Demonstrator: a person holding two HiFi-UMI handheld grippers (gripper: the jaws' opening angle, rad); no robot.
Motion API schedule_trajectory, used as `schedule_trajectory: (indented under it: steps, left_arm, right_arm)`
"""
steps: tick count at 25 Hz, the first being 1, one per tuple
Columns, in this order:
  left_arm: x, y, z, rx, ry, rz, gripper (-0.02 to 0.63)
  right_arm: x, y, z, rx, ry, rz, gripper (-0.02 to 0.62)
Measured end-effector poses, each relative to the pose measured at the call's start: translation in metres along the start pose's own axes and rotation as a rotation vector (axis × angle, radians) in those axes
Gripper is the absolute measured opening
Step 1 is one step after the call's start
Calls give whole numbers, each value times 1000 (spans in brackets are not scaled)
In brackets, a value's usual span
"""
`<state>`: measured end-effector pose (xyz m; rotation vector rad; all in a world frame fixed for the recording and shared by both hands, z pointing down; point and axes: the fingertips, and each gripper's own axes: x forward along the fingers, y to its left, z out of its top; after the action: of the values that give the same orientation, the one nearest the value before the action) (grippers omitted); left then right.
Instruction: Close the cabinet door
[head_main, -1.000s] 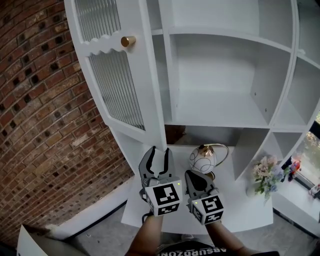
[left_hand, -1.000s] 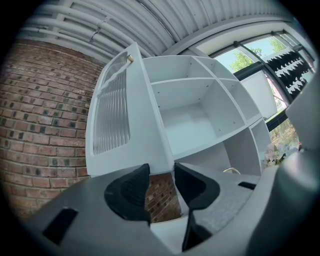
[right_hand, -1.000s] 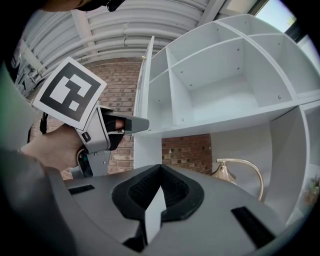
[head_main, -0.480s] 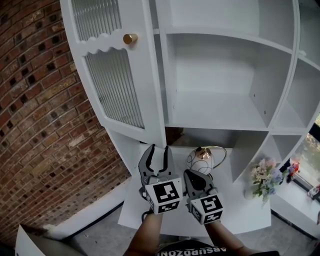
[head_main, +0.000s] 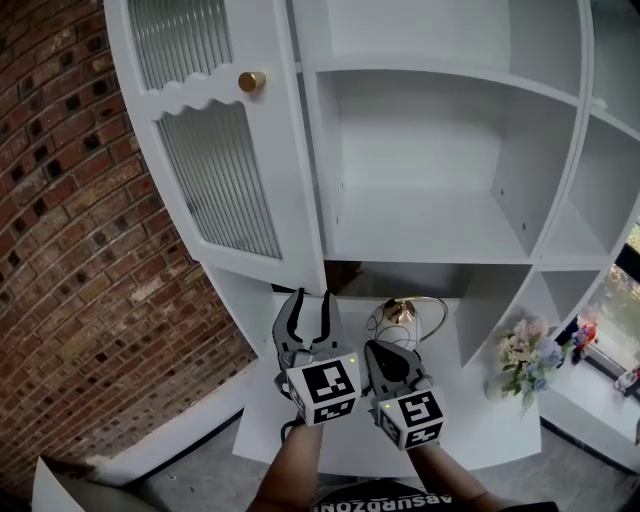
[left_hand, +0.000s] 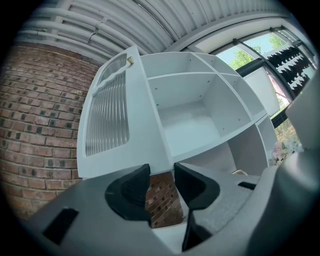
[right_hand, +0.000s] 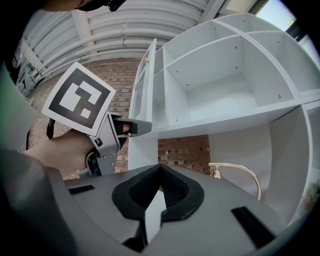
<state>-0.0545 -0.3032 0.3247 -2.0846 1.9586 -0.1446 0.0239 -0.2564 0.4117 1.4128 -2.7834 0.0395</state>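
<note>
While the left gripper (head_main: 308, 297) hangs with its jaws partly apart and empty, right gripper (head_main: 383, 349) beside it, jaws pinched together on nothing; white cabinet door (head_main: 215, 180) swung open above them, gold knob (head_main: 251, 81) by its edge, brick wall (head_main: 80, 250) behind

Cabinet (head_main: 420, 150) = landmark. Door (head_main: 215, 170) hangs off cabinet's L side, swung out toward camera; knob (head_main: 251, 81) by door's R edge, high up. Brick wall (head_main: 70, 250) L of cabinet & behind it, seen thru gap under main shelf. Ledge (head_main: 480, 420) at cabinet's foot: pot (head_main: 395, 322) on it, below big middle compt; flowers (head_main: 525, 355) at cabinet's btm R. Left gripper (head_main: 308, 300) in front of cabinet, under door's btm R corner; right gripper (head_main: 385, 352) just beside, on its R, before pot.
</note>
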Motion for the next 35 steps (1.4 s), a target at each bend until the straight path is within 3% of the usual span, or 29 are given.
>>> schedule_trajectory:
  steps: [35]
  left_arm:
    - [48,-8,-4,4,9,-17,150]
  right_arm:
    - [9,-23,2,2,-5,-27,-2]
